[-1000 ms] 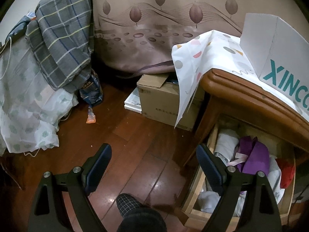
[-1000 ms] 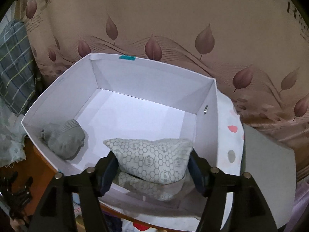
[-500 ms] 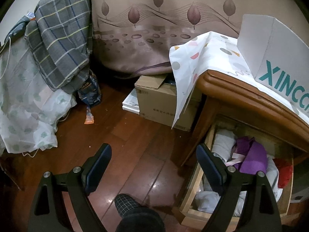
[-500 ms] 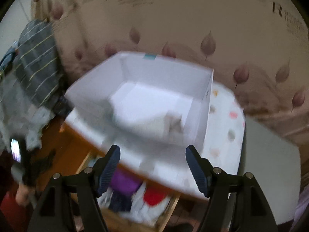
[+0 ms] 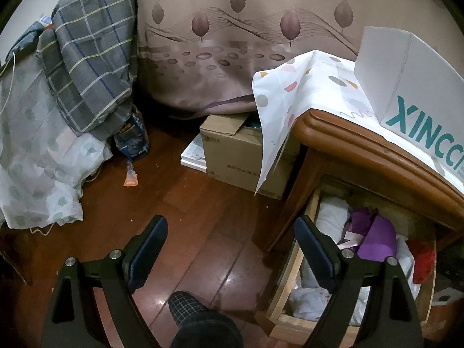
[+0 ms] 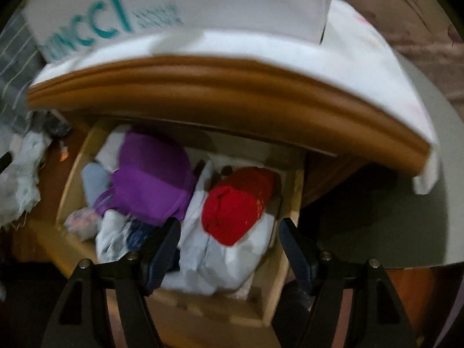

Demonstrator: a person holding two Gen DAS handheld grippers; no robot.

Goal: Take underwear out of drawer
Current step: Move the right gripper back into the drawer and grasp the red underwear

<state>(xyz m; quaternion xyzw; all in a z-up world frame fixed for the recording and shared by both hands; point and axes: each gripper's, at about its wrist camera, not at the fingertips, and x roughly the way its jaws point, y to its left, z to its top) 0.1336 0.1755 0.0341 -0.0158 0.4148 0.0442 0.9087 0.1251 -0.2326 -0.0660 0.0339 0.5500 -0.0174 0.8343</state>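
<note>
The wooden drawer [image 6: 285, 203] stands pulled out under the nightstand top, full of rolled underwear. In the right wrist view a red roll [image 6: 235, 203] lies right of a purple piece [image 6: 150, 179], with white and pale blue pieces around them. My right gripper [image 6: 229, 243] is open and empty, hovering above the drawer's front, with the red roll and white cloth between its fingers. My left gripper [image 5: 232, 246] is open and empty over the floor, left of the drawer [image 5: 293, 264]. The purple piece [image 5: 377, 237] shows there too.
A white box [image 5: 411, 87] marked in teal stands on the nightstand's dotted cloth [image 5: 304, 92]. A cardboard box [image 5: 232, 150] sits on the wooden floor beside the nightstand. Plaid and pale fabrics [image 5: 87, 66] pile up at the left. A slippered foot [image 5: 197, 316] is below.
My right gripper let go of the patterned grey underwear in the white box, opened, and swung down to the open drawer. The left gripper barely moved.
</note>
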